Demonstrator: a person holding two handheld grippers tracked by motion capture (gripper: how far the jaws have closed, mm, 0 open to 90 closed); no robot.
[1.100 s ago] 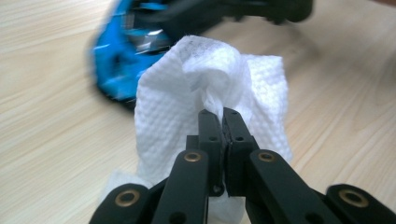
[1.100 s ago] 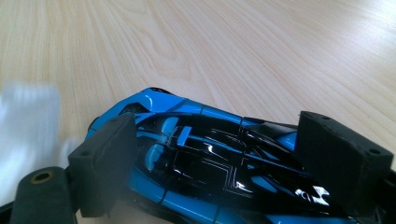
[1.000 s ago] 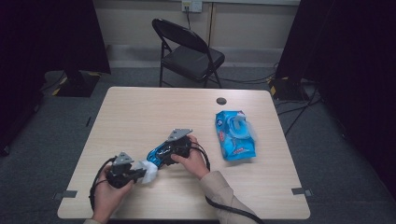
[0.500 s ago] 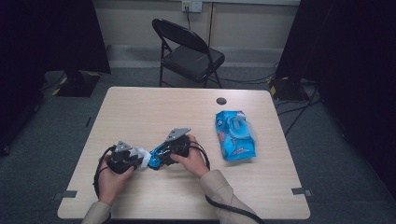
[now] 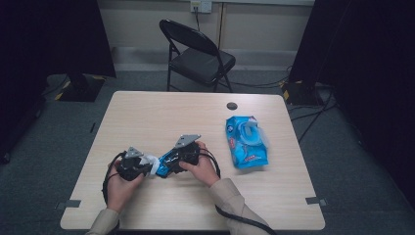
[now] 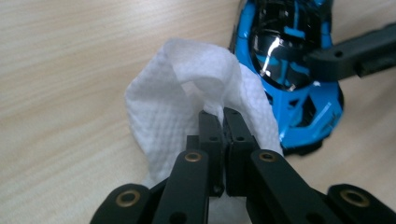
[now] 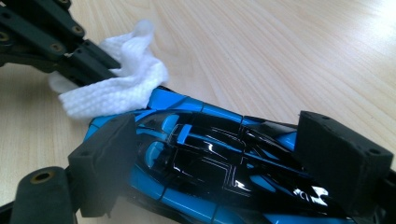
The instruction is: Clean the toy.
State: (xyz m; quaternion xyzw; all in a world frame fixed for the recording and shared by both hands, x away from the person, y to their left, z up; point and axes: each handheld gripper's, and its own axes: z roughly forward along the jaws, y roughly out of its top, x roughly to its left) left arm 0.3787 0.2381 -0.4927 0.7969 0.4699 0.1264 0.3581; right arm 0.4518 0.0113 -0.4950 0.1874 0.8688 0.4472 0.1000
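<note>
left gripper point(image 6: 223, 114) is pinching a white wipe point(image 6: 196, 93) tight, just after a quick open-and-close; wipe sits against the nose of the blue toy car point(image 7: 210, 163); right gripper point(image 7: 215, 154) clamps that car across its body, jaws wide on it

one toy car point(image 7: 219, 163), one wipe point(image 6: 187, 98), one wipes pack point(image 5: 247, 142), one chair point(image 5: 198, 56)

1. No text, brand, number or sign can be read in any of the views.
2. The blue wipes packet point(image 5: 247, 142), right of centre in the high view, carries printed markings, too small and blurred to make out.
3. The blue and black toy car point(image 7: 219, 168), in the lower half of the right gripper view, bears pale line graphics, no letters or digits.
</note>
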